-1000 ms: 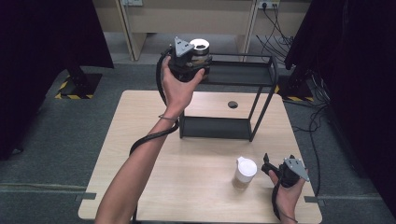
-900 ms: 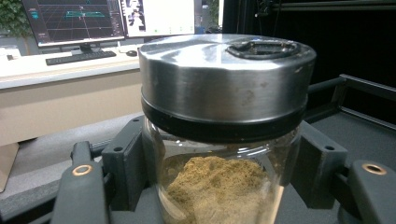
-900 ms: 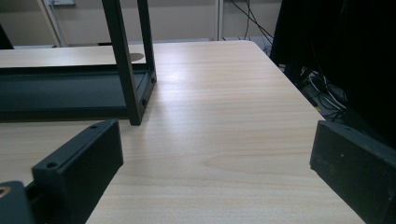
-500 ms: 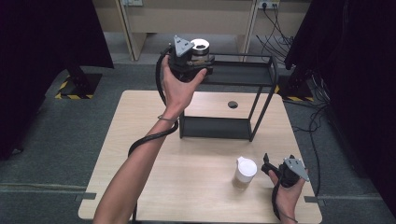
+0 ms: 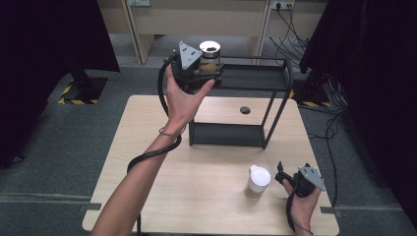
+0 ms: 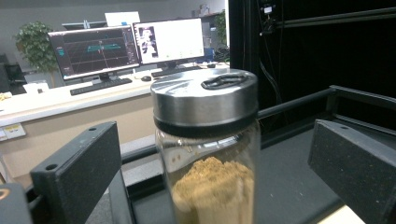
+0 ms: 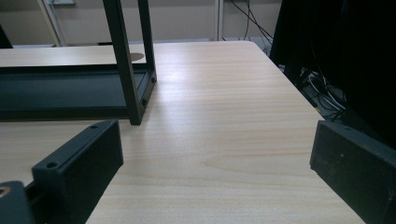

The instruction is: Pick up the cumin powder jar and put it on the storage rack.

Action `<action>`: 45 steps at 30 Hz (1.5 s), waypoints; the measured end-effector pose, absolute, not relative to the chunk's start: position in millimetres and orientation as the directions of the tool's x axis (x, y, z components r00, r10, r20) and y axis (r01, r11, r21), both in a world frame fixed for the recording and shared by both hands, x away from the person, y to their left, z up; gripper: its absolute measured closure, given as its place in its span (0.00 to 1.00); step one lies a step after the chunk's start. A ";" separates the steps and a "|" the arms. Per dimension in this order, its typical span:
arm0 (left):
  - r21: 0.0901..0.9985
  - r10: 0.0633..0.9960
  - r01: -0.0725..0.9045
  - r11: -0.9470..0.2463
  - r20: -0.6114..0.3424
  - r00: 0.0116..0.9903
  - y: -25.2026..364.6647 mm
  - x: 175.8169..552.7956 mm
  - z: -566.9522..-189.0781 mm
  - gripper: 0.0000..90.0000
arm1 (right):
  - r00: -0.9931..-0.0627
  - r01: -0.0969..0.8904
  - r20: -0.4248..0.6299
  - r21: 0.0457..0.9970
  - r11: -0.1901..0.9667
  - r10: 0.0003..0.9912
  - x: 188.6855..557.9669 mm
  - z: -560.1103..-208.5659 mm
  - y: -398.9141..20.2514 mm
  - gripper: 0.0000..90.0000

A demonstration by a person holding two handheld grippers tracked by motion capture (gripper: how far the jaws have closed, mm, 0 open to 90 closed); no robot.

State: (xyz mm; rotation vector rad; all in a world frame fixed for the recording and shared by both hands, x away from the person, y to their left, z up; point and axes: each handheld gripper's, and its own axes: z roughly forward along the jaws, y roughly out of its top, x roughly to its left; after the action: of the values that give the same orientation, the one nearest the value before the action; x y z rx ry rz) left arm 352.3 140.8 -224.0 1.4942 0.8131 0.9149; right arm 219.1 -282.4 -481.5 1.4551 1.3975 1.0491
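Wooden table (image 5: pixel 162 162) on grey carpet (image 5: pixel 49 147), black curtains (image 5: pixel 44 49) around.

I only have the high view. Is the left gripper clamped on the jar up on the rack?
Observer: No. The left gripper has just been opening its jaws. They stand clear of the jar, which stays between them.
Operator: What's in the jar?
Observer: Brownish powder under a metal lid.
Operator: And the right gripper's jaws?
Observer: The right gripper is open over bare table, with the rack leg ahead.
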 end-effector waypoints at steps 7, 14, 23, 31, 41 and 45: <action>0.994 0.872 -0.026 -0.102 0.102 0.479 150.4 335.5 -227.6 0.02 | 0.030 0.293 0.021 0.956 -0.029 0.999 218.8 -481.8 -282.4 0.03; 0.994 0.862 -0.046 -0.102 0.112 0.494 154.6 322.3 -235.2 0.02 | 0.030 0.294 0.022 0.955 -0.030 0.999 218.7 -481.8 -282.5 0.03; 0.993 0.855 -0.054 -0.104 0.117 0.506 162.2 311.5 -244.3 0.02 | 0.030 0.292 0.024 0.956 -0.032 0.999 218.5 -482.0 -282.5 0.03; 0.990 0.840 -0.064 -0.124 0.139 0.525 169.4 296.2 -256.2 0.02 | 0.030 0.291 0.021 0.956 -0.029 0.999 218.4 -482.1 -282.0 0.03; 0.990 0.828 -0.060 -0.130 0.142 0.542 176.6 284.1 -273.5 0.02 | 0.031 0.291 0.019 0.956 -0.028 0.999 218.4 -482.1 -281.7 0.03; 0.991 0.827 -0.059 -0.122 0.135 0.545 179.0 281.5 -282.2 0.02 | 0.030 0.291 0.017 0.956 -0.025 0.999 218.4 -482.2 -281.6 0.03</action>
State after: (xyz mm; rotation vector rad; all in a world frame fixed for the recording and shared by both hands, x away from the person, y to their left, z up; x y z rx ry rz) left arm 281.5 179.0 -282.2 1.5091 0.6878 0.8692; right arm 218.4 -281.6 -482.2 1.4533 1.3920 1.0499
